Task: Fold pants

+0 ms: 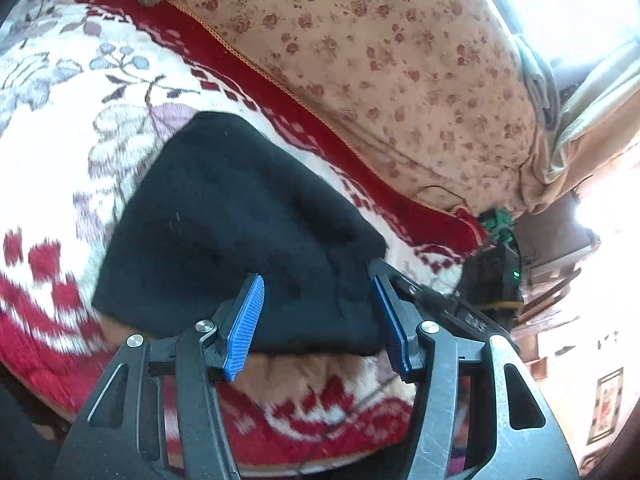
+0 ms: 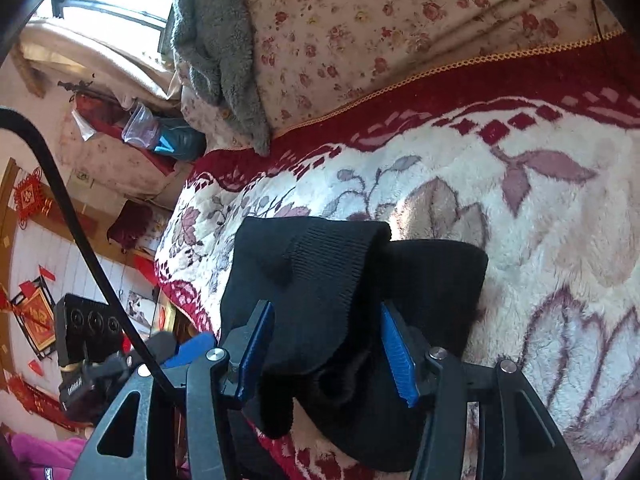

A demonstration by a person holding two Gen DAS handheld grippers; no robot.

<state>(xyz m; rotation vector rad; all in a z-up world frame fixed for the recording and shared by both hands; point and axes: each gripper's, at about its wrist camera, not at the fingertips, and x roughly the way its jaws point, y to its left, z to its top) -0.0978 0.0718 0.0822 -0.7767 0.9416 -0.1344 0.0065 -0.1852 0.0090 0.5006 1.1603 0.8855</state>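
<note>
- Black pants [image 1: 236,236] lay bunched on a red-and-white floral blanket [image 1: 60,128] on the bed, beside a rose-print quilt [image 1: 380,60]
- The left gripper [image 1: 316,312] hung over the pants, jaws wide and holding nothing
- The right gripper [image 2: 326,344] straddled the ribbed cuff [image 2: 332,264], jaws wide apart, blue pads [image 2: 396,356] clear of the cloth

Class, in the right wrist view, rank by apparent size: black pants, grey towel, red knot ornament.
1. black pants
2. grey towel
3. red knot ornament
The pants lie nearest the camera, so they look enlarged.
</note>
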